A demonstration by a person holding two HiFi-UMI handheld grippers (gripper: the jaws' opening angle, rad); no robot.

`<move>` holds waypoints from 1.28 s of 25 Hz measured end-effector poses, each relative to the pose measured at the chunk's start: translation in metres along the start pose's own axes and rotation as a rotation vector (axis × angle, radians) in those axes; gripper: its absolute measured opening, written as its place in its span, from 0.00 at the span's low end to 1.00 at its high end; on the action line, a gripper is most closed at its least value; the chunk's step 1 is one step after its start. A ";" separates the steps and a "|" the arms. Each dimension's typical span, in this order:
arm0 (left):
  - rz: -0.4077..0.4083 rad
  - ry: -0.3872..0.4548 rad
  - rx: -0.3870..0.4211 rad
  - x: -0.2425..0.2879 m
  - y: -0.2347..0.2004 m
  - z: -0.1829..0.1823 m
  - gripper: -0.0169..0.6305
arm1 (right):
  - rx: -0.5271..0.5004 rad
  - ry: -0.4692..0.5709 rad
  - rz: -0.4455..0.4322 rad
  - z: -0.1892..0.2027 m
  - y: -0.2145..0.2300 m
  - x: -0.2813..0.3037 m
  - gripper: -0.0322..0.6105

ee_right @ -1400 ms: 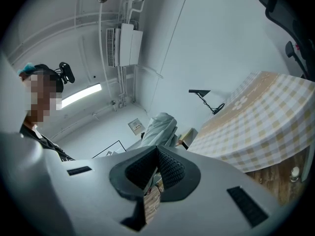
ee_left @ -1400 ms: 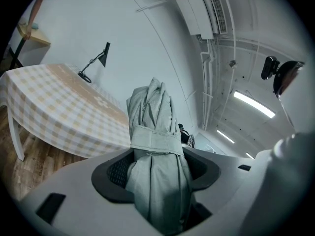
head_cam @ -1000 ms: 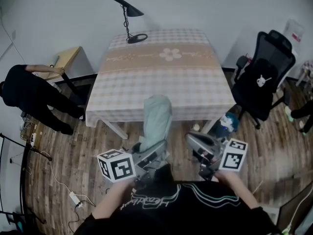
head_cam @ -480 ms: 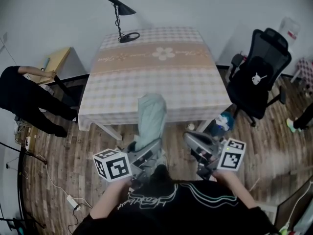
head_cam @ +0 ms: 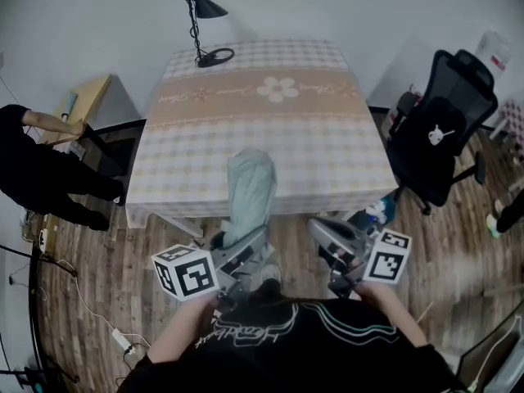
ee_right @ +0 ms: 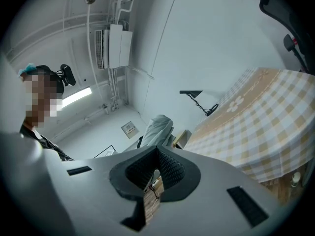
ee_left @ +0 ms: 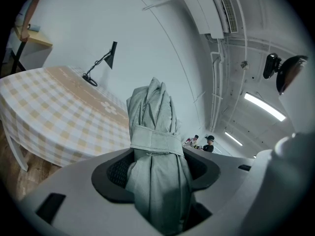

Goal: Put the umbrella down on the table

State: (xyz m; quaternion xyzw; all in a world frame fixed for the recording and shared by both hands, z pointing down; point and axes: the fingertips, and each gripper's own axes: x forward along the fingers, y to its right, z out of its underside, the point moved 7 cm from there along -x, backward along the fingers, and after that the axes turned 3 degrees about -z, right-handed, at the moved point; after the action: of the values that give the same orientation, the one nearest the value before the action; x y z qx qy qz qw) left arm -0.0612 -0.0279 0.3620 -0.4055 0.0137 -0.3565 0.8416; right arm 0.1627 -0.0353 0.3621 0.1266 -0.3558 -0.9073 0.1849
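Note:
A folded pale-green umbrella (head_cam: 250,191), bound by a strap, sticks up and forward out of my left gripper (head_cam: 246,256), whose jaws are shut on its lower part. In the left gripper view the umbrella (ee_left: 155,141) fills the gap between the pads. In the head view its tip overlaps the near edge of the checked table (head_cam: 262,121). My right gripper (head_cam: 327,236) is held beside it to the right, shut with nothing in it. The right gripper view shows the umbrella (ee_right: 156,129) off to its left and the table (ee_right: 261,127) ahead.
A black desk lamp (head_cam: 201,23) stands at the table's far left corner. A black office chair (head_cam: 442,129) is to the right of the table. On the left are a person in black (head_cam: 41,178) and a small wooden desk (head_cam: 78,109). A cable and power strip (head_cam: 123,338) lie on the wooden floor.
Both grippers have moved forward toward the table with the umbrella still in the left one. The umbrella's tip now overlaps the table's near edge.

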 end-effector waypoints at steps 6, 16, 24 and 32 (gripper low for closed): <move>-0.014 -0.022 0.011 0.025 -0.030 -0.044 0.43 | 0.027 0.006 0.020 -0.030 0.032 0.034 0.07; -0.079 -0.056 0.101 0.038 -0.079 -0.068 0.43 | 0.056 0.014 0.048 -0.028 0.072 0.065 0.07; -0.116 -0.101 0.110 0.067 -0.136 -0.109 0.43 | 0.066 -0.008 0.081 -0.053 0.116 0.111 0.07; -0.132 -0.114 0.120 0.086 -0.165 -0.119 0.43 | 0.063 0.003 0.129 -0.056 0.126 0.114 0.07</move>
State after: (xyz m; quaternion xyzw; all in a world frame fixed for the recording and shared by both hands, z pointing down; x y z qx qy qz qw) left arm -0.1318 -0.2296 0.4191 -0.3742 -0.0825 -0.3878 0.8383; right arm 0.1110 -0.2032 0.3977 0.1104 -0.3914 -0.8816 0.2395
